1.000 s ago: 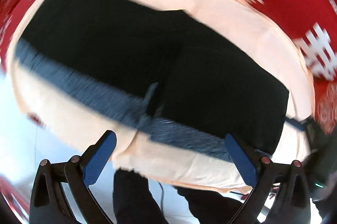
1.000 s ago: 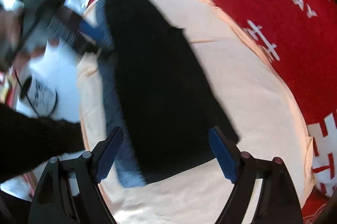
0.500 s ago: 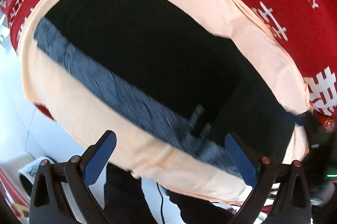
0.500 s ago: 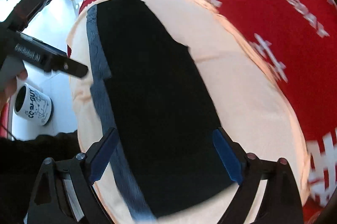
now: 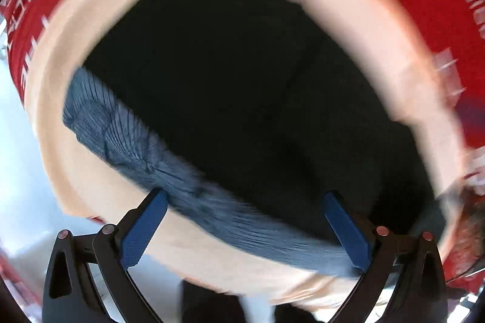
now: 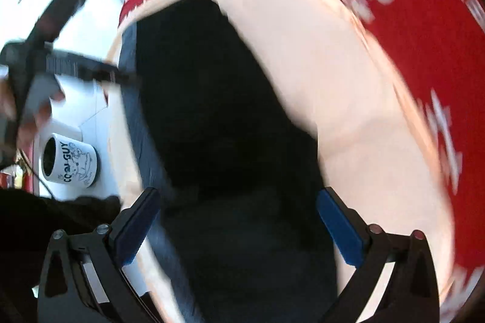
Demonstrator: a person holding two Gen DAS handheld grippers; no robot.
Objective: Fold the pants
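**Both grippers spread wide, nothing held**

The left gripper (image 5: 245,227) is seen from its own wrist camera with its two blue-padded fingers (image 5: 142,232) set far apart, one at each lower corner of the view. Nothing is clasped between the pads. The black linkages behind the fingers are splayed outward.

The right gripper (image 6: 239,229) is shown in the same pose: blue pads (image 6: 339,229) wide apart, nothing pinched between them.

In the right wrist view, the left gripper (image 6: 100,72) is also seen from the side, blurred, at the upper left, and is held by the left hand (image 6: 33,107), whose fingers are wrapped around its grey handle.
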